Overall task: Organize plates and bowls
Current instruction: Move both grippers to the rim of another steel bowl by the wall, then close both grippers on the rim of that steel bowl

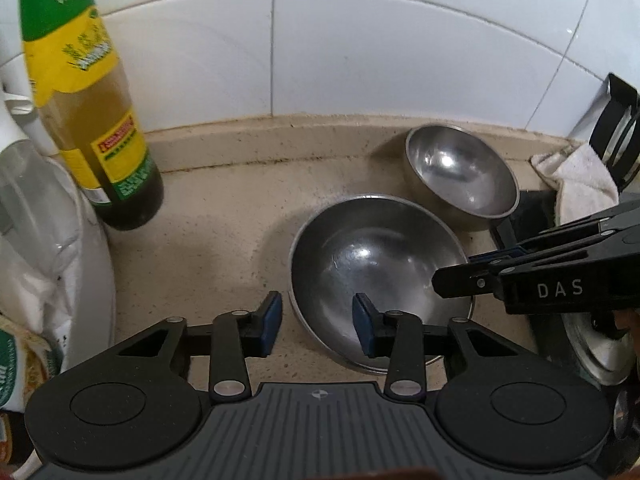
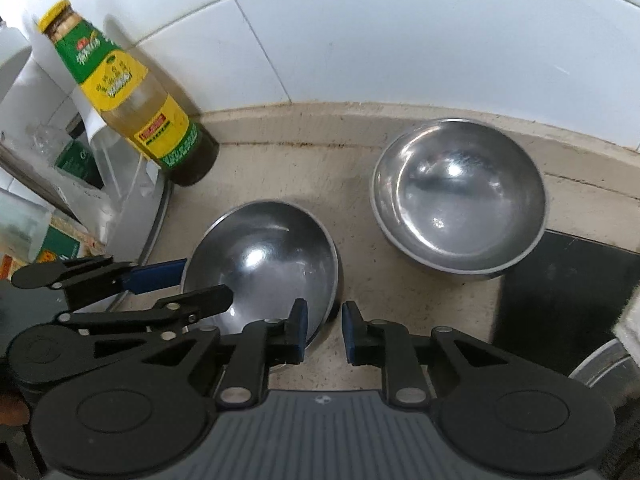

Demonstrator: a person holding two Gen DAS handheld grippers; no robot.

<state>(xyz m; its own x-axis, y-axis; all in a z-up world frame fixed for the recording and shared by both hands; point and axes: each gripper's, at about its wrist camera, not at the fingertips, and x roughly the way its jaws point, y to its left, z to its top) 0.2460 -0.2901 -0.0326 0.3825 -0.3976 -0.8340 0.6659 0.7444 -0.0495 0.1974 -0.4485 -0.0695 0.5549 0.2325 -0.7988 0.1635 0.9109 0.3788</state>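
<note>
Wide steel bowl (image 1: pixel 376 280): light, rigid, slick; pinch its thin rim. Left tongs (image 1: pixel 316 328) released, straddling near rim. Right tongs (image 2: pixel 324 332) released, straddling its edge.

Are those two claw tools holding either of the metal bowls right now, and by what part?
Neither. Both grippers' jaws straddle the near bowl rim, left gripper, right gripper, but gaps show and nothing is clamped.

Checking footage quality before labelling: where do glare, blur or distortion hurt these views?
Left wrist: fisheye bends the tile lines, bright spot in the near bowl, bottle label smeared. Right wrist: glare in the far bowl, edges warped.
</note>
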